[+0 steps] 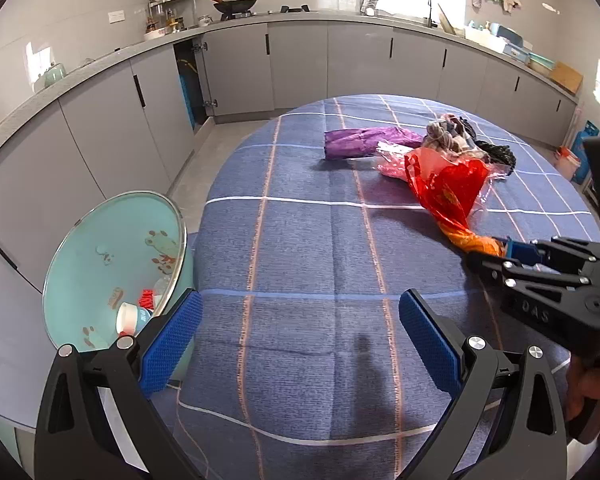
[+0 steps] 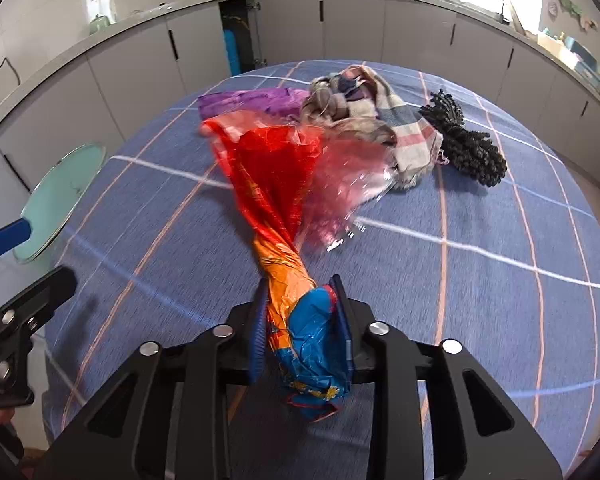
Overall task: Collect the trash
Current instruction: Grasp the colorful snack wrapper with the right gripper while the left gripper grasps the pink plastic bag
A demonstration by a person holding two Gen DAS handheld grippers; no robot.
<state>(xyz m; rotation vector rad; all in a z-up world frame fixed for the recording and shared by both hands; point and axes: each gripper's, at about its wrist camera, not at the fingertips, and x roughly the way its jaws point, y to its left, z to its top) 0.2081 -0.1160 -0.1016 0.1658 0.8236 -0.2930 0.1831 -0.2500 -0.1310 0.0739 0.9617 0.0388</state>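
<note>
My right gripper is shut on the twisted end of a red, orange and blue plastic bag, which stretches away over the blue checked tablecloth. The bag also shows in the left wrist view, with my right gripper at its near end. My left gripper is open and empty over the table's near left part. A pale green bin with a raised lid stands left of the table and holds trash. A clear pink wrapper lies against the bag.
A purple bag, a plaid scarf and a black knitted piece lie at the table's far side. Grey kitchen cabinets run around the room, one door open. The bin's lid also shows in the right wrist view.
</note>
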